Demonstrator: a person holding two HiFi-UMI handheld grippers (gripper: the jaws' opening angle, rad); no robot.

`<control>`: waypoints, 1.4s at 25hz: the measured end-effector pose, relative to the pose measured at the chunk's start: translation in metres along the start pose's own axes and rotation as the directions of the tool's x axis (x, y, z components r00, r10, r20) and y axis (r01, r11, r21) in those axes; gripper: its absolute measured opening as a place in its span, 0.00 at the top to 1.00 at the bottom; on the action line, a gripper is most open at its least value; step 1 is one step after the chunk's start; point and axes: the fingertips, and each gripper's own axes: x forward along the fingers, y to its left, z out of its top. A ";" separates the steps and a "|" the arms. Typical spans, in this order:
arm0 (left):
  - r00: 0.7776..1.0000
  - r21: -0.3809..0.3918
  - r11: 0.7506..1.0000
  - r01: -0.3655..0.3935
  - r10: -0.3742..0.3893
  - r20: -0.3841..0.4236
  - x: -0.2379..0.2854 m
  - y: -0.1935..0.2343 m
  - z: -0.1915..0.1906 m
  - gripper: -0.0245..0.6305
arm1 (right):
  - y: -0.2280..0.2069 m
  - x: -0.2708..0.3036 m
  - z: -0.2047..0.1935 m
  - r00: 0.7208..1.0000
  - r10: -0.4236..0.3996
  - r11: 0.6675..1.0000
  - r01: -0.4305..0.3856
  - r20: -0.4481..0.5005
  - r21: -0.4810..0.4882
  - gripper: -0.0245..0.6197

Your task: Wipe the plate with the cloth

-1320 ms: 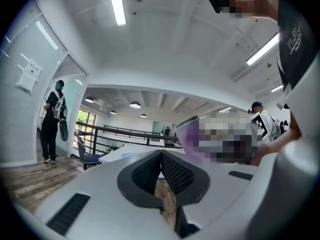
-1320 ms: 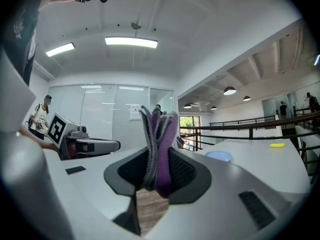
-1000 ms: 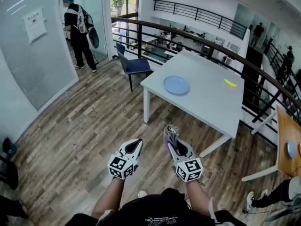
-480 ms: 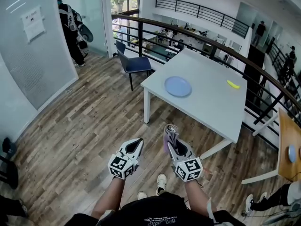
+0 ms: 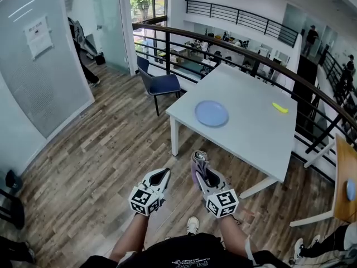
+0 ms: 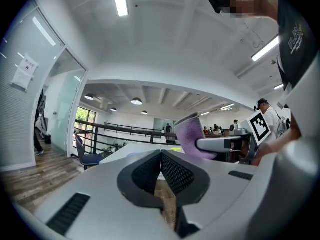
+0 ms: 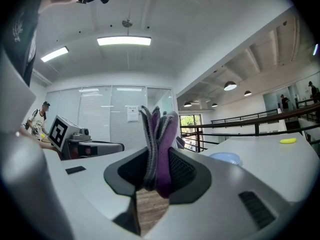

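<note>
Above the wood-plank floor, short of the white table [image 5: 254,138], we log both grippers side by side and apart from each other.

Right gripper [image 7: 157,159]: jaws clenched on a folded purple-and-grey cloth [image 7: 159,126], whose folds stand upright out of the jaws.

Left gripper [image 6: 161,156]: jaws pressed together with nothing between them. It is held just to the left of the right gripper.

Plate [image 5: 211,113]: light blue and round, lying flat on the table towards its near left corner. We place it ahead of both grippers and well apart from the cloth. In the right gripper view it shows low and to the right of the cloth.

Small yellow object [image 5: 280,108]: on the table's far right part, well apart from the plate. We cannot tell what it is.

Blue chair [image 5: 160,83]: on the floor beyond the table's left end, beside the dark railing [image 5: 184,43].
</note>
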 end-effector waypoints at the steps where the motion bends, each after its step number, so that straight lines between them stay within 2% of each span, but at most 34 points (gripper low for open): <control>1: 1.000 -0.002 1.000 -0.002 0.002 0.002 0.006 0.002 0.001 0.94 | -0.004 0.004 0.001 1.000 0.002 1.000 -0.002 0.004 0.001 0.78; 17: 1.000 -0.008 0.999 -0.031 0.031 -0.005 0.081 0.018 0.008 0.94 | -0.076 0.037 0.013 1.000 0.010 1.000 -0.010 0.021 0.020 0.78; 24: 0.999 0.004 1.000 -0.018 0.019 -0.029 0.118 0.009 0.007 0.94 | -0.112 0.039 0.014 1.000 0.030 0.999 -0.030 0.003 0.014 0.78; 30: 0.998 0.067 0.997 -0.039 0.042 -0.037 0.142 0.009 0.009 0.94 | -0.139 0.048 0.017 0.998 0.056 0.998 -0.056 0.003 0.004 0.78; 35: 0.998 0.072 0.996 -0.049 0.052 -0.040 0.158 0.011 0.008 0.94 | -0.152 0.056 0.019 0.997 0.083 0.997 -0.083 0.002 -0.001 0.78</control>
